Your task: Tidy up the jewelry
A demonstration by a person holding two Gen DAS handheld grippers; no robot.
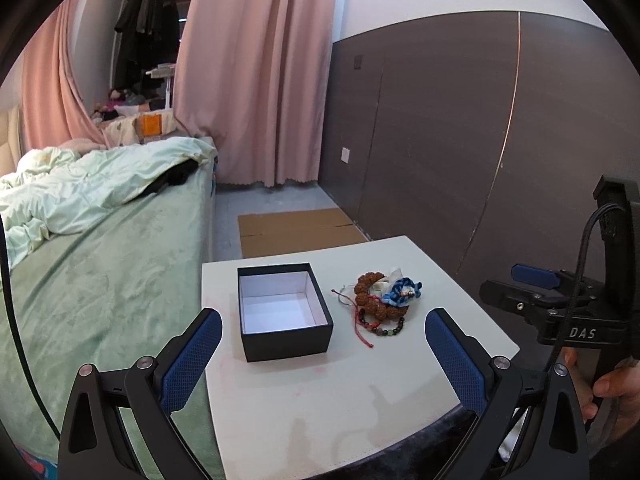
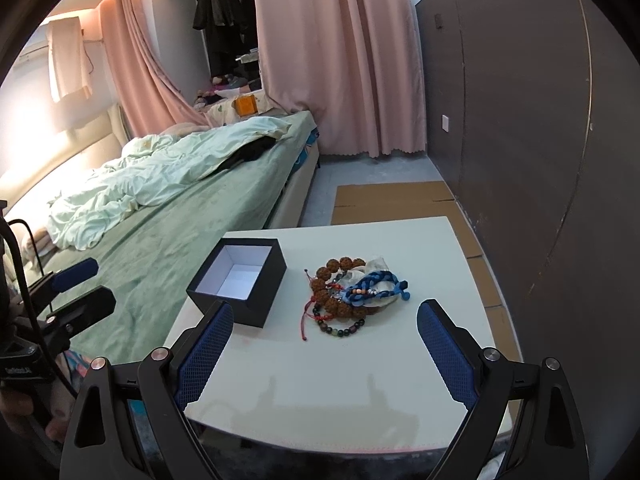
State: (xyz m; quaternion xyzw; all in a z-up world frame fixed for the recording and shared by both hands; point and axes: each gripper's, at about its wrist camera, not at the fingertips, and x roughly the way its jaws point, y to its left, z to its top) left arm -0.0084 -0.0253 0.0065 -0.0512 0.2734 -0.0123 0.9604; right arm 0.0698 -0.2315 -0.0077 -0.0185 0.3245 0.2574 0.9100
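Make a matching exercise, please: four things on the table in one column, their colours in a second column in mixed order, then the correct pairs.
Things:
1. box, outside
2. big-bead bracelet
3. braided cord
4. thin string

Colours:
A. red
B. brown
C. black
D. blue

Pairs: 1-C, 2-B, 3-D, 4-A

All lie on the white table; the box is open and empty.
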